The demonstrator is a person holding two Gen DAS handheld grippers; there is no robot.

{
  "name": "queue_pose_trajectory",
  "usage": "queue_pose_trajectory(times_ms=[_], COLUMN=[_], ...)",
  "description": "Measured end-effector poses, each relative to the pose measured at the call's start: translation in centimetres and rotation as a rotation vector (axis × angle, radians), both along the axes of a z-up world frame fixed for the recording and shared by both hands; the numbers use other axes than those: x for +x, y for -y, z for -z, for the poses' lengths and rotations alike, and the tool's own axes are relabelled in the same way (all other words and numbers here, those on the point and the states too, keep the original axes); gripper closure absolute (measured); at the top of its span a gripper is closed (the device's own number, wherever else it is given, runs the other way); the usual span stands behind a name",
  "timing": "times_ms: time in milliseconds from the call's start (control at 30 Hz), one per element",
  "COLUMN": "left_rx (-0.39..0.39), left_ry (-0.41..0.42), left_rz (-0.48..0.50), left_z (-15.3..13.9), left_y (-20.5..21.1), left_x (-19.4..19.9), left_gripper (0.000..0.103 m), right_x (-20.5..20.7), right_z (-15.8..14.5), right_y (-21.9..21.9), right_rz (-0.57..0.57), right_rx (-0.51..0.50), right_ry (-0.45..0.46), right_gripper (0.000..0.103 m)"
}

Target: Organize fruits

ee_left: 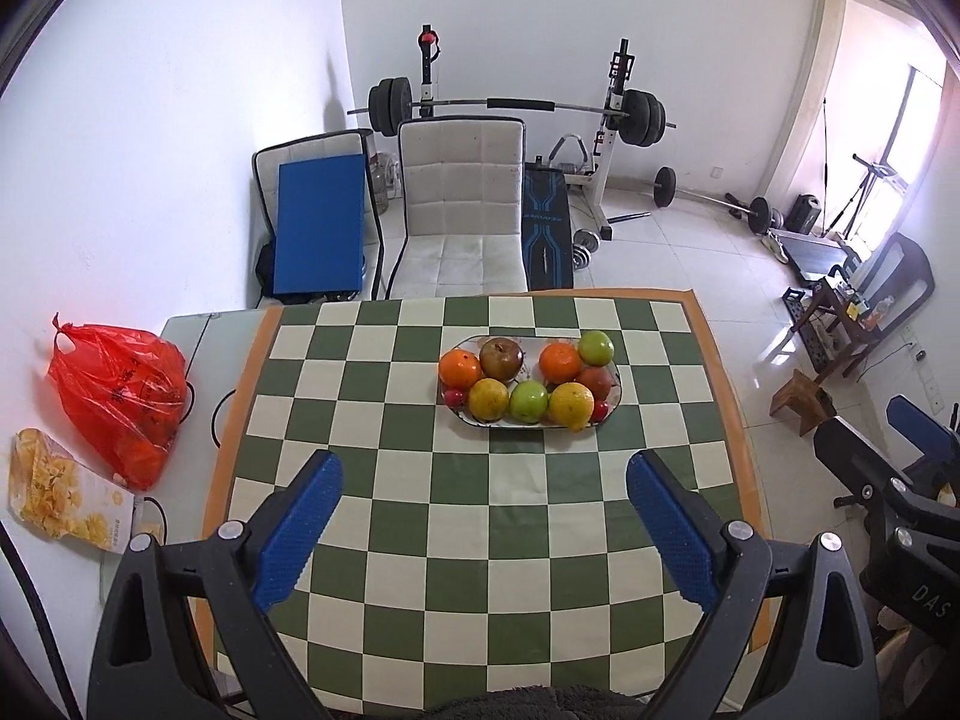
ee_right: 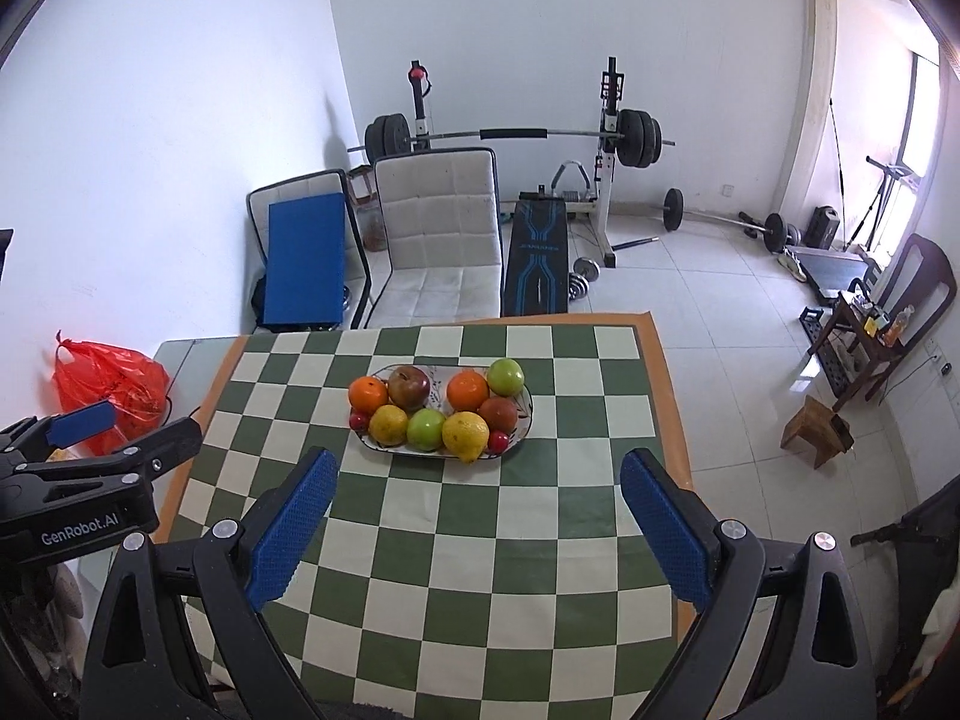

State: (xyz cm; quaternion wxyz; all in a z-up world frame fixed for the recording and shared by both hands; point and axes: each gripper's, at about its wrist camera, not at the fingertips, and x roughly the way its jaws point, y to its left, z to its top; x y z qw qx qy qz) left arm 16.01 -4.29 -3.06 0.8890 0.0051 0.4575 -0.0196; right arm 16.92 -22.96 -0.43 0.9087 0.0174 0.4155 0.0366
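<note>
Your left claw (ee_left: 483, 531) is spread wide with nothing between its blue pads (ee_left: 298, 531), hanging above the near half of the checkered surface (ee_left: 420, 540). Your right claw (ee_right: 477, 531) is just as wide apart and empty, held over the same near stretch, a little closer to the right edge. From the right wrist view you can see the left claw's black body off the left edge of the surface.

Ahead of both claws, the oval plate (ee_left: 474, 420) sits toward the far edge of the surface, roughly midway between the left and right edges. All the fruit is piled on it, touching one another: two oranges (ee_left: 459, 367), a brownish-red apple (ee_left: 500, 358) between them at the back, a green apple (ee_left: 596, 347) at the far right end, another green apple (ee_left: 528, 401) in the front row, a yellow citrus (ee_left: 487, 399) on its left and a lemon (ee_left: 571, 405) on its right. A dark red fruit (ee_left: 597, 381) sits behind the lemon, and small red fruits (ee_left: 453, 397) are tucked in at both ends of the plate.

Off the left edge lie a red plastic bag (ee_left: 117, 387) and a snack packet (ee_left: 66, 489). Beyond the far edge stands a white chair (ee_left: 459, 204), with a barbell rack (ee_left: 516, 105) against the wall.
</note>
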Motion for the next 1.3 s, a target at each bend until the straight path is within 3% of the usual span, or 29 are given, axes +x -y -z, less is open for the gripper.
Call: queue_pose_trajectory(times_ms=[200, 600, 1300], left_rx=[0.004, 0.018, 0.069], left_ry=[0.02, 0.047, 0.004], left_rz=[0.001, -0.03, -0.068], left_z=[-0.4, 0.7, 6.7], left_y=[0.0, 0.1, 0.3], left_x=[-0.5, 0.9, 5.5], left_gripper=[0.006, 0.006, 0.006], right_x=[-1.3, -0.7, 7.1], right_z=[-1.5, -0.8, 8.2], right_y=[0.3, 0.4, 0.4], right_rz=[0.013, 0.027, 0.05], right_rx=[0.013, 0.024, -0.015], right_ry=[0.019, 0.012, -0.03], right_gripper=[0.005, 0.005, 0.004])
